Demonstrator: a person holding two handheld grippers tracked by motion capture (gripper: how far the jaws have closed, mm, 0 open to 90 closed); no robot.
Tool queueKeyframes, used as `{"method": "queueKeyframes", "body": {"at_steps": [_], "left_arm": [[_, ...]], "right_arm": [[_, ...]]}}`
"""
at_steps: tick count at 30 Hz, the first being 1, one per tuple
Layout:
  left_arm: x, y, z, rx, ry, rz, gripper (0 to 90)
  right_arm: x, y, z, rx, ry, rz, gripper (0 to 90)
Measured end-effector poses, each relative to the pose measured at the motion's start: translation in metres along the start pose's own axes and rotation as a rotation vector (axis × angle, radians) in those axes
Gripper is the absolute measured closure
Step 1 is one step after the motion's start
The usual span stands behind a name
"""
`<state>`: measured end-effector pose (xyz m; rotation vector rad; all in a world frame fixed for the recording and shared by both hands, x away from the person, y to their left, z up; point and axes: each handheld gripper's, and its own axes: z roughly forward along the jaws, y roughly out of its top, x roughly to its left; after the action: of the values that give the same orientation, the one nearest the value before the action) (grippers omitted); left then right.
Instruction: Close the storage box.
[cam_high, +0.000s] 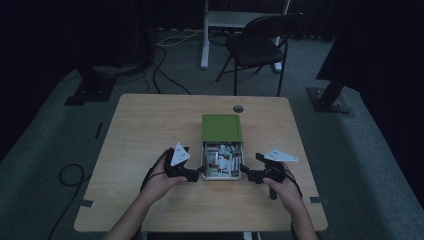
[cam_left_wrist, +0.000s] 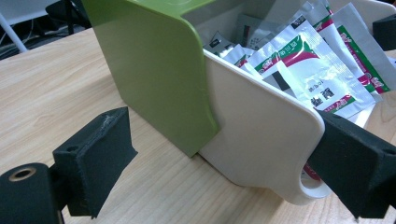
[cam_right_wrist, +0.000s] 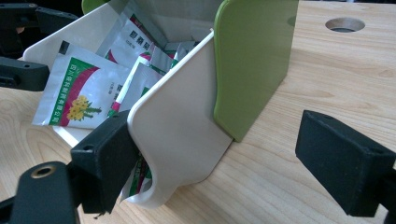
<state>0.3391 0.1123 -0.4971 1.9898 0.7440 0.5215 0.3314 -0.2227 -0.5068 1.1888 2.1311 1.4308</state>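
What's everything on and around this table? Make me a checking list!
Surface: wooden table, with a round hole near its far edge.
Job's things: white drawer pulled out of a green box, full of sachets.
Clutter: nothing seen.
Tongs: left tongs and right tongs open, one at each front corner of the drawer.
Cables: black and white cables on the floor.
Surroundings: folding chair, grey carpet, dark room.

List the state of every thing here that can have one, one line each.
Drawer: pulled partway out of its shell, full of packets.
Green shell: upright on the table, front open.
Packets: sealed, crowded in the drawer.
Left gripper: jaws open, at the drawer's front corner.
Right gripper: jaws open, at the other corner.
Chair: unfolded, unoccupied.
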Motion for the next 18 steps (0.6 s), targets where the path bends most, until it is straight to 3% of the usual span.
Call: {"method": "queueKeyframes", "body": {"at_steps": [18], "left_arm": [[0.0093,0.0078,0.0058,0.001,0.005,-0.024,9.7]], "right_arm": [[-0.0053,0.0103,0.0061,-0.015,-0.026,0.020,13.8]]}}
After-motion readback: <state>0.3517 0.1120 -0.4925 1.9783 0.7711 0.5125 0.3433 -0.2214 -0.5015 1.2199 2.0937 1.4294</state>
